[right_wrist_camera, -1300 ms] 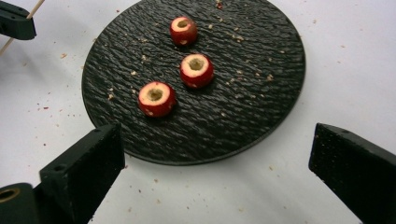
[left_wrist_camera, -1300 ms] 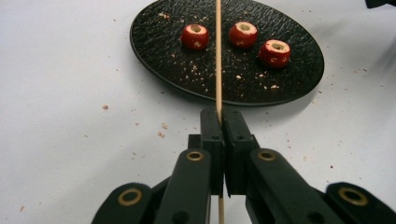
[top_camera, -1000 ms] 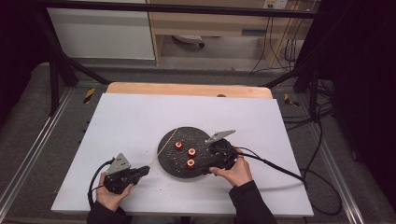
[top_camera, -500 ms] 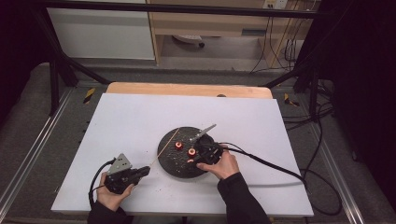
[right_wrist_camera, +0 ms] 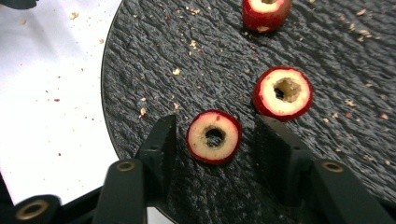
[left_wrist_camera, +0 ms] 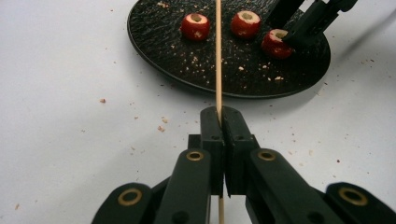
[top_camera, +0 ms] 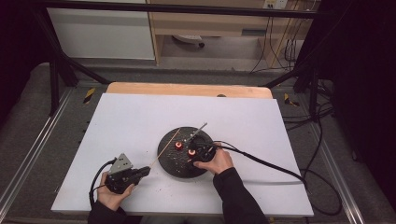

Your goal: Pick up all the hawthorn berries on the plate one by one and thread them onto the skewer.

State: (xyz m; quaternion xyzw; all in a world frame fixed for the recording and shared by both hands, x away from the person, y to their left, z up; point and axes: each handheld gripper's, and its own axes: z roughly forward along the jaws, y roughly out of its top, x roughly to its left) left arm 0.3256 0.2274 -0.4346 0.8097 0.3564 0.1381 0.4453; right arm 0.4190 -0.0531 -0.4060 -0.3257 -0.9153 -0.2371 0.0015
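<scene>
Left gripper: in the high view we see it at the table's near left corner, in the person's left hand. Its jaws are clenched on the wooden skewer.
Skewer: we see it thin and straight, pinched between the closed pads in the left gripper view, running forward from them over the near rim of the plate and passing between two of the fruit pieces. In the high view it slants up and to the right from the left gripper onto the plate.
Table: we see a white surface, sprinkled with small crumbs around the plate.
Plate: we see a round, black, rough-textured dish near the middle of the table, just beyond the left gripper, also scattered with crumbs.
Right gripper: we see it over the plate, its tips down among the fruit. Its jaws have just been closing; they stand either side of one cored piece, with a narrow gap showing at each pad, so nothing is gripped yet.
Nearest cored piece: red skin, pale flesh, a hole through the centre, lying flat on the plate between the right jaws.
Second cored piece: just beyond the right jaw, apart from it.
Third piece: farther off, at the top edge of the right gripper view.
</scene>
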